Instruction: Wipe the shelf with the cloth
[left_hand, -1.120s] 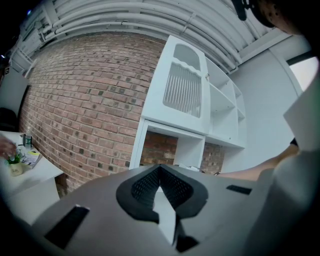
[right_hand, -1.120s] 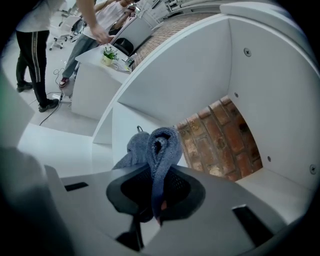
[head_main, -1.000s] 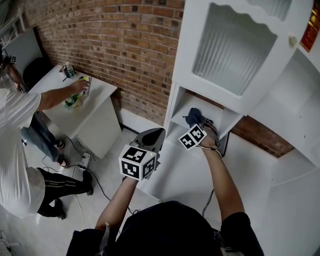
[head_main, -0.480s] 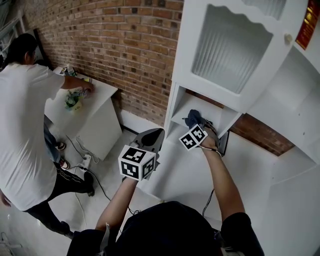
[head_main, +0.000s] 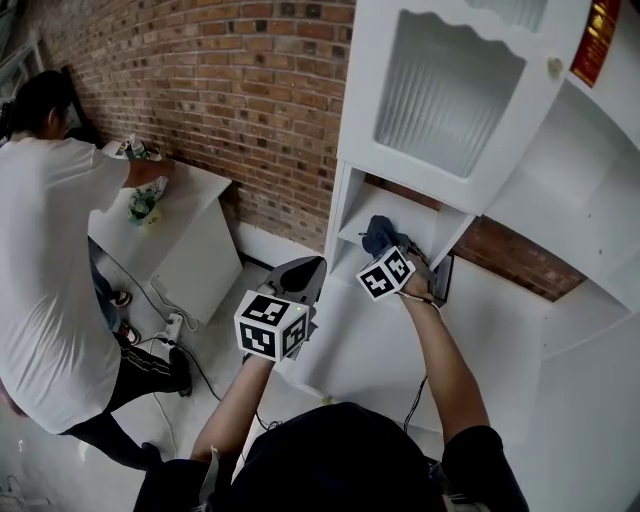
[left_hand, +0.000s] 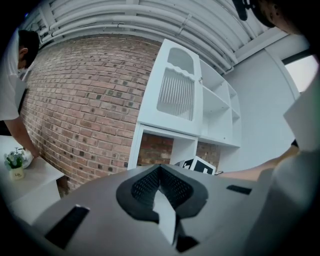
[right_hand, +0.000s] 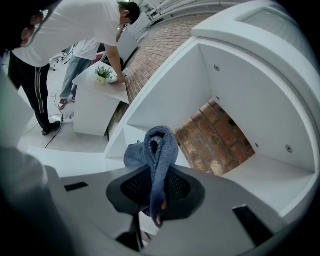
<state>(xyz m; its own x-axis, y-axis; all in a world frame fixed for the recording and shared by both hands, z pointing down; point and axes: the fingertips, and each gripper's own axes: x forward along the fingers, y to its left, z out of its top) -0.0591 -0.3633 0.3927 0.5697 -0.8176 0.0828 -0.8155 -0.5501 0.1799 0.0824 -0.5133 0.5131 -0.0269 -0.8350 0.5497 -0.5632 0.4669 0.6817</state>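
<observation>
Clamped in the right gripper (head_main: 388, 250), the blue-grey terry cloth (head_main: 377, 234) has slid slightly toward the left edge of the white cabinet shelf (head_main: 350, 236), so wiping continues, while the left gripper (head_main: 298, 280) hangs closed, empty.

Red brick wall (head_main: 250, 90) ran along the back. Small white table (head_main: 200, 190) stood close against it at left, on a pale, glossy floor (head_main: 170, 430). Tall white cabinet (head_main: 343, 200) stood at right; its door carried a ribbed glass panel (head_main: 440, 90). Light was even and diffuse.
</observation>
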